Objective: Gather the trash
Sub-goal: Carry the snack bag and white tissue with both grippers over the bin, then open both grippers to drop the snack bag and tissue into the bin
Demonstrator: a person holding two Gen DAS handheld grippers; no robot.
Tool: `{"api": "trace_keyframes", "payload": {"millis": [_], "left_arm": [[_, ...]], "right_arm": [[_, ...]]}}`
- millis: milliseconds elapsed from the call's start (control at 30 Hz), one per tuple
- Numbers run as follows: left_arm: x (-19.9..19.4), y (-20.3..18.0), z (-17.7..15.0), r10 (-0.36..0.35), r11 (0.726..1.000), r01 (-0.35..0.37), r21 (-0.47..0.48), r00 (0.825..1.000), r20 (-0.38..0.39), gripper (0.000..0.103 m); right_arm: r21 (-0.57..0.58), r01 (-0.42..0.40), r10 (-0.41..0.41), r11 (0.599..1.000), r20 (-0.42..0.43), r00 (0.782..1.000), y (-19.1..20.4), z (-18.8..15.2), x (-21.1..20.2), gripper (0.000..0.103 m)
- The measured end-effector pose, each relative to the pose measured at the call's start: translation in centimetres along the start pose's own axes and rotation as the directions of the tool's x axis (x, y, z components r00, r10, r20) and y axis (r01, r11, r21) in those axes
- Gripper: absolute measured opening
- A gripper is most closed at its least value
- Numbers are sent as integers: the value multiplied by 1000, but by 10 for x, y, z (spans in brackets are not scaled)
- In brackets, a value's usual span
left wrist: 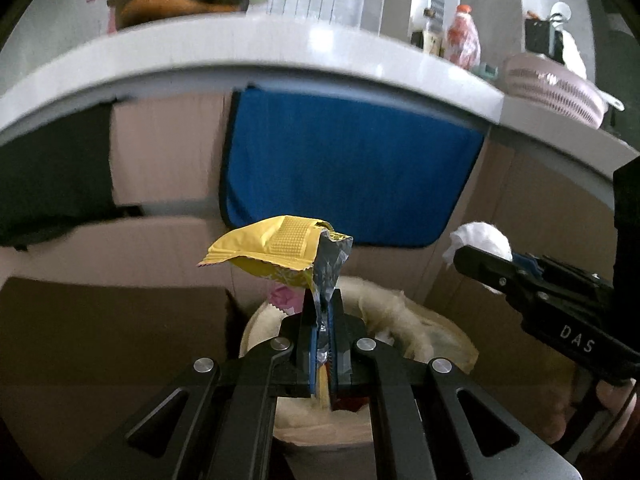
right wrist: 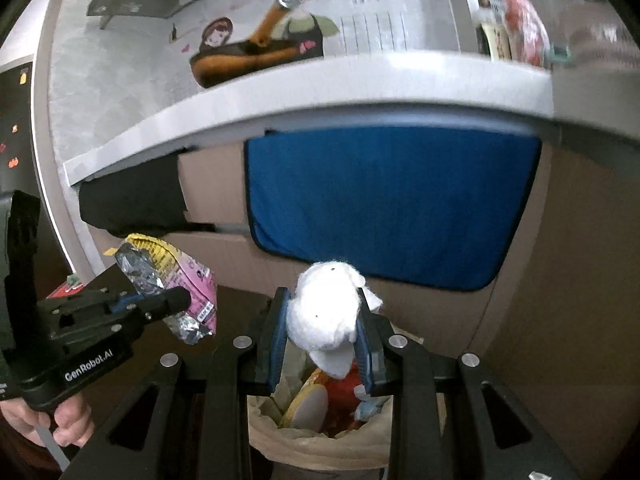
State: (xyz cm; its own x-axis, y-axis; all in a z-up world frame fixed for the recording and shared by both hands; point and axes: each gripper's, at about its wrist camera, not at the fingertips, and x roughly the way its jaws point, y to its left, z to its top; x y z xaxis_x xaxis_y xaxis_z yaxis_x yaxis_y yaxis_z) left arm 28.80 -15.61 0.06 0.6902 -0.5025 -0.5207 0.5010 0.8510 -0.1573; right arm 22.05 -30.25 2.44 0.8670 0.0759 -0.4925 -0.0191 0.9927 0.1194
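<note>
Kitchen setup for us today: a pale grey desk (left wrist: 248, 46) curves across the top of both views, with a blue cloth (left wrist: 348, 168) hanging off its front edge over brown cabinet fronts.

Our left claw (left wrist: 322, 312) is pinched tight on a yellow snack wrapper (left wrist: 276, 250). The wrapper's silvery torn end runs down between the blue pads, and the yellow part sticks up and out to the left. From the right wrist view we can also see a pink printed side on that same wrapper (right wrist: 176, 284), poking out of the left claw (right wrist: 176, 300), with the person's hand (right wrist: 52, 420) gripping the handle below.

Our right claw (right wrist: 324, 320) is squeezed around a crumpled white tissue wad (right wrist: 326, 312), which bulges out above and below the blue pads. In the left wrist view that claw (left wrist: 472, 258) comes in from the right, with the tissue (left wrist: 482, 238) puffing out at its tip.

Right under both claws sits the trash bin (right wrist: 320, 440) lined with a pale bag, already holding some red and orange packaging. It shows below the left claw too (left wrist: 400, 312).

Further out on the desk: a pan with an orange handle (left wrist: 180, 0), a red-capped bottle (left wrist: 462, 36), and a pink slotted basket (left wrist: 556, 88) off to the right. It's all a bit blurry.
</note>
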Motion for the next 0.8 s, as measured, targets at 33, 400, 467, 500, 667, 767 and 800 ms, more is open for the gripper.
{"api": "trace_keyframes", "payload": {"millis": [33, 400, 467, 500, 667, 767, 800], "left_arm": [[5, 2, -2, -3, 1000, 3, -4, 1000, -11, 4], [66, 19, -18, -92, 994, 83, -73, 986, -141, 6], [76, 20, -20, -122, 991, 110, -76, 978, -171, 14], [79, 20, -21, -133, 990, 120, -80, 975, -180, 17], [99, 23, -29, -183, 983, 170, -70, 949, -258, 31], [108, 25, -34, -173, 984, 155, -83, 937, -303, 33], [106, 29, -34, -164, 985, 139, -105, 939, -301, 36]], "right_arm": [[6, -2, 2, 1000, -9, 1000, -2, -2, 5, 27], [65, 2, 6, 998, -120, 993, -21, -25, 57, 28], [73, 9, 1, 997, -131, 991, -24, -29, 62, 32], [73, 15, -6, 997, -132, 991, -26, -31, 65, 35], [102, 42, -30, 994, -125, 992, -34, -39, 69, 57], [129, 55, -37, 990, -133, 990, -39, -40, 69, 57], [135, 57, -39, 989, -132, 991, -40, -41, 67, 57]]}}
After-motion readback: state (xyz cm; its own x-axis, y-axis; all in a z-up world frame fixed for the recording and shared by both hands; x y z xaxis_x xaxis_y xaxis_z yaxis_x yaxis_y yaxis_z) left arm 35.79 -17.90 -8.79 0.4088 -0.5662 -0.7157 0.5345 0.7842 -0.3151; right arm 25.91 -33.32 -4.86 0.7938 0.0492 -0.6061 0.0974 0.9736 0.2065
